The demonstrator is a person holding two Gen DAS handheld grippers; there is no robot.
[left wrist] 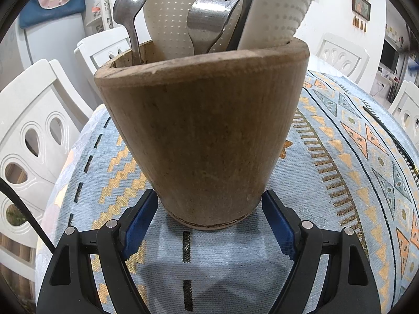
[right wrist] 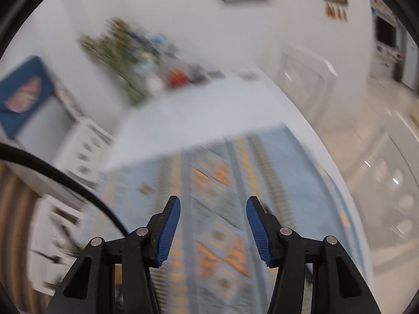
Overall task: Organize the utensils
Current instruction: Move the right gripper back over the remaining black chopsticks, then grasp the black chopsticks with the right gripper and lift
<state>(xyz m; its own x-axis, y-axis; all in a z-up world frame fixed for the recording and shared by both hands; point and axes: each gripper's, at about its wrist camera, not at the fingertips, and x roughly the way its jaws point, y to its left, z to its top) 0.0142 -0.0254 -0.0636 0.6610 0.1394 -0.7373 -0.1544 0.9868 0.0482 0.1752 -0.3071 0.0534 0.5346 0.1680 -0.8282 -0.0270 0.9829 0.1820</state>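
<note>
We had the left gripper [left wrist: 209, 204] clamped on the base of the round brown wooden utensil holder [left wrist: 204, 130], which stood on the blue patterned tablecloth [left wrist: 340, 183]. Inside it stood a steel spoon [left wrist: 131, 10] and steel forks [left wrist: 212, 18]. Our right gripper [right wrist: 213, 230] hung open, empty, over the cloth.

Upright wooden holder [left wrist: 207, 136] contains spoon [left wrist: 131, 13], forks [left wrist: 212, 21], white utensils [left wrist: 170, 13].

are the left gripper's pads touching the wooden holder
Touching. The left wrist view shows both blue pads of the left gripper pressed against the wooden holder near its base, no gap either side.
</note>
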